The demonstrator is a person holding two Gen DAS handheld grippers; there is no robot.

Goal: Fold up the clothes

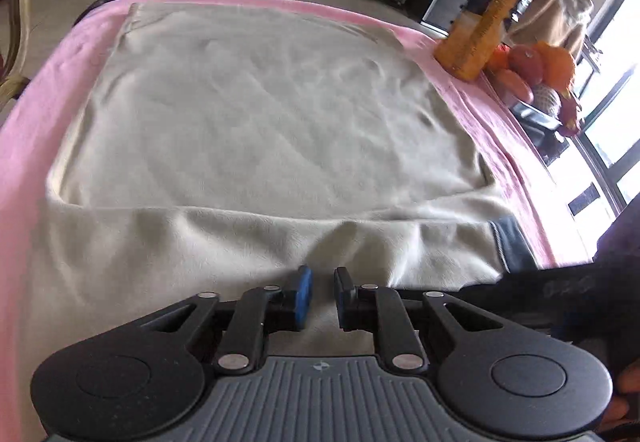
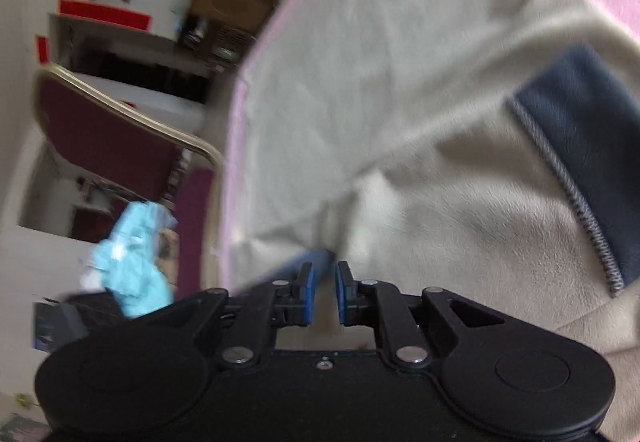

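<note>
Cream fleece garment (image 1: 256, 114) fills the middle of the left wrist view, spread flat over a pink cover (image 1: 48, 90), with a folded layer crossing the lower half of the frame and a navy trim patch (image 1: 510, 242) at lower right. At bottom centre the left gripper (image 1: 320, 296) sits low over the near edge of the cloth, its blue pads parted by a narrow gap; nothing appears to be between them. An orange bottle (image 1: 496, 10) and a pile of fruit (image 1: 536, 70) stand at upper right, clear of the cloth.

In the right wrist view the scene is tilted and blurred. The same garment (image 2: 360, 82) takes up the centre and right, its navy trim (image 2: 580, 146) with grey stitching at right and the pink cover's edge (image 2: 236, 114) running down left of centre. The right gripper (image 2: 325, 294), at bottom centre, is slightly parted just at a fold of the cloth; whether any fabric lies between the pads I cannot tell. A maroon chair (image 2: 108, 138) shows at left.

One fold looks laid already, so this seems a pause between folds. Next, each gripper likely needs to close on an edge and carry it across evenly.
</note>
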